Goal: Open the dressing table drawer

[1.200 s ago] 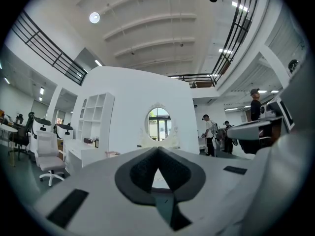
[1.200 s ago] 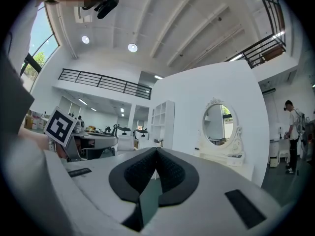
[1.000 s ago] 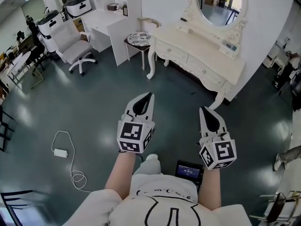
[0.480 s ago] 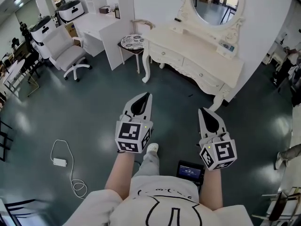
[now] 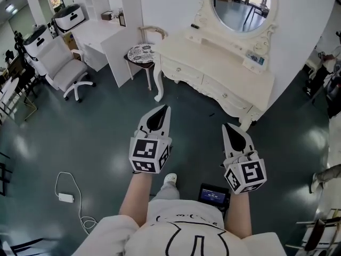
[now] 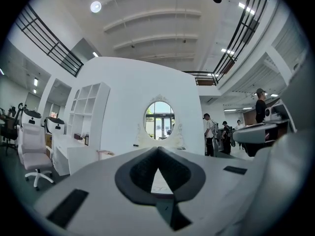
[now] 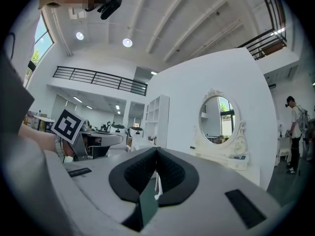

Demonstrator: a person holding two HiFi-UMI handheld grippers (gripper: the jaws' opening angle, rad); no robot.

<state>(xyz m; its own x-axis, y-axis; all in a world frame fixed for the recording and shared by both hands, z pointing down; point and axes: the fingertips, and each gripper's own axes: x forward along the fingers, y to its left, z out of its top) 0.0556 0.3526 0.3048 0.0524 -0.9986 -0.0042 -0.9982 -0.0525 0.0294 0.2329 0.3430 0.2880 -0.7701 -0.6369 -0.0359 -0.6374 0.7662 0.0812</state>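
Cream carved wooden dressing table w/ oval mirror sits upper centre, drawers all closed. It's nearer than a sec ago, so approach underway, no contact yet. The left gripper & right gripper are both pinched together, empty, well apart from it.

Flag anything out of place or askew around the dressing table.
A corded white adapter lies loose on the floor at the person's left, a possible trip risk. The dressing table looks tidy, its drawers shut.
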